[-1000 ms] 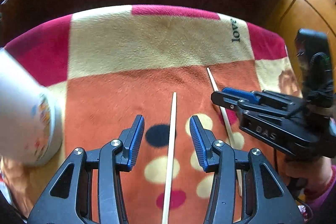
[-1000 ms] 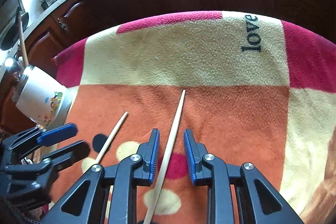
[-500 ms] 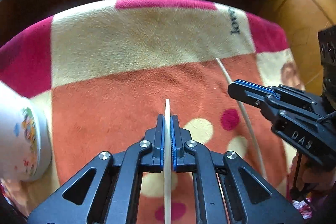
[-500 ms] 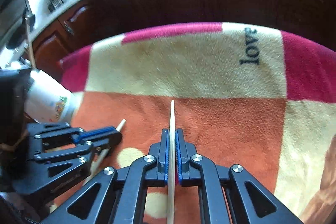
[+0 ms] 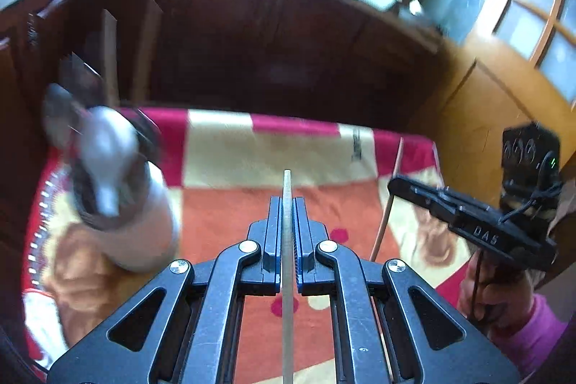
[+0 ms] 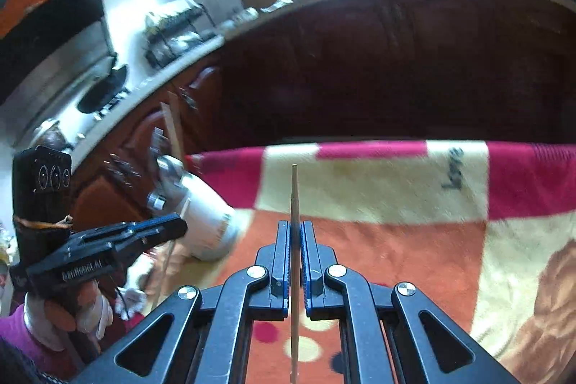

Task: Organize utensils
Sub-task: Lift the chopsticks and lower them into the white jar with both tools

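My left gripper (image 5: 287, 204) is shut on a pale wooden chopstick (image 5: 287, 186) and holds it lifted above the patterned blanket (image 5: 252, 153). My right gripper (image 6: 295, 227) is shut on a second chopstick (image 6: 294, 189), also lifted. A white utensil cup (image 5: 140, 233) with metal spoons and other utensils in it stands at the left of the blanket; it also shows in the right wrist view (image 6: 210, 222). Each gripper shows in the other's view: the right gripper (image 5: 396, 182) at the right, the left gripper (image 6: 180, 225) at the left near the cup.
The blanket covers a table before dark wooden kitchen cabinets (image 6: 360, 67). A stove and a dish rack (image 6: 172, 27) sit on the counter behind. A wooden door with glass panes (image 5: 522, 35) is at the right.
Both grippers closed on their chopsticks and lifted them off the blanket. Both views now tilt up, showing the kitchen behind. The left gripper has come nearer the cup.
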Demonstrator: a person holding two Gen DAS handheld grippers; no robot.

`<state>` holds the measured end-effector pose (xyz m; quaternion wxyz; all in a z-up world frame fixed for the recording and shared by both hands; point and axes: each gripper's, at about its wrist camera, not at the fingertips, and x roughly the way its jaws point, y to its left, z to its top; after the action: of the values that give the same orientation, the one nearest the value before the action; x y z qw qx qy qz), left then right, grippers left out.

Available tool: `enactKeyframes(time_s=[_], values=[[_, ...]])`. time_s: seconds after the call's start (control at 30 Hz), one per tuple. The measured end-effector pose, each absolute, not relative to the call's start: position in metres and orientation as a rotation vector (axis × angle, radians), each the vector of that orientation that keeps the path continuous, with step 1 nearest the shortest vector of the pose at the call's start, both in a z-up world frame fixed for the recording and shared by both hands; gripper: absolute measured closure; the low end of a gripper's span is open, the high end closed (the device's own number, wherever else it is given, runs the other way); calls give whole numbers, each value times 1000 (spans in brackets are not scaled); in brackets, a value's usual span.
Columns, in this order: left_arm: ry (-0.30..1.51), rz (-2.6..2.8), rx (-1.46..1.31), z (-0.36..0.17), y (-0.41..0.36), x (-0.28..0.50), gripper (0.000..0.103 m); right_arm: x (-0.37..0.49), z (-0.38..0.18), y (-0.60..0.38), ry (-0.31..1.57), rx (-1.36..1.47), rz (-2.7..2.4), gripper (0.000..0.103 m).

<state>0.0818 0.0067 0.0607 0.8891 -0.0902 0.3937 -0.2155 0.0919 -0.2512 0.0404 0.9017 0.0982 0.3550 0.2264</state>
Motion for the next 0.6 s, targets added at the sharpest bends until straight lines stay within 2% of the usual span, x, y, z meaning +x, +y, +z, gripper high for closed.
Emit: enactKeyframes(time_s=[0.17,0.27,0.6], values=[[644,-363,-267,118,66,85,99,90,90,-215,646,201,562,98],[568,-286,-333,132,101,99,99,93,121,-185,582,196,615,98],[492,-166,-389,108,139,159,99,125,155,-75,417,117,670,98]])
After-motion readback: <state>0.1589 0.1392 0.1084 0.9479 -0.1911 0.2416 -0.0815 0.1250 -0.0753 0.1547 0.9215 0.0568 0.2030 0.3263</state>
